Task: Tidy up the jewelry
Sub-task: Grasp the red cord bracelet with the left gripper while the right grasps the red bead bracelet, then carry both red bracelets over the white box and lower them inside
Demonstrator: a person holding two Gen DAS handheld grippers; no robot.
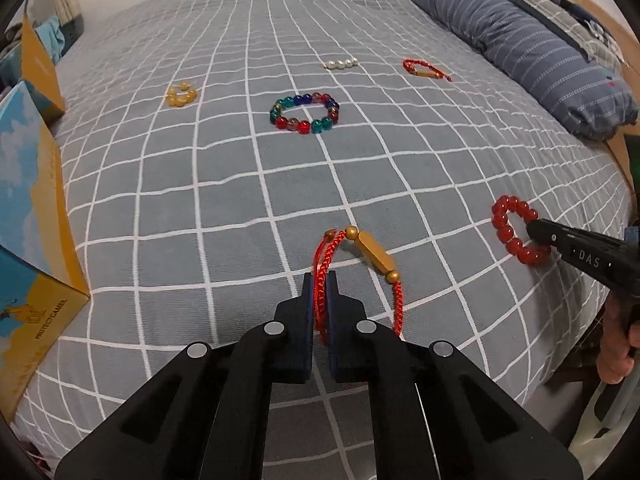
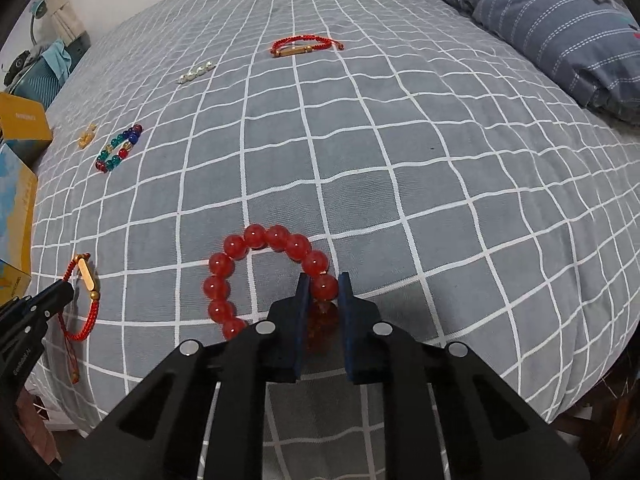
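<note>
Here the left gripper (image 1: 320,280) pinches the braided red cord of a bracelet with a long gold bar bead (image 1: 360,264), its blue-padded jaws pressed onto the cord; the gold bar sits just beyond and to the right of the fingertips, over the grey white-checked bedspread (image 1: 240,184). The right gripper (image 2: 323,280) clamps one bead of a bracelet of large glossy red beads (image 2: 256,268), whose loop arcs forward and to the left of the jaws. Farther up the bed lie a multicoloured glass-bead bracelet (image 1: 304,113), a yellow bead bracelet (image 1: 181,96), a short row of white pearls (image 1: 341,64) and a second red cord bracelet (image 1: 425,69).
</note>
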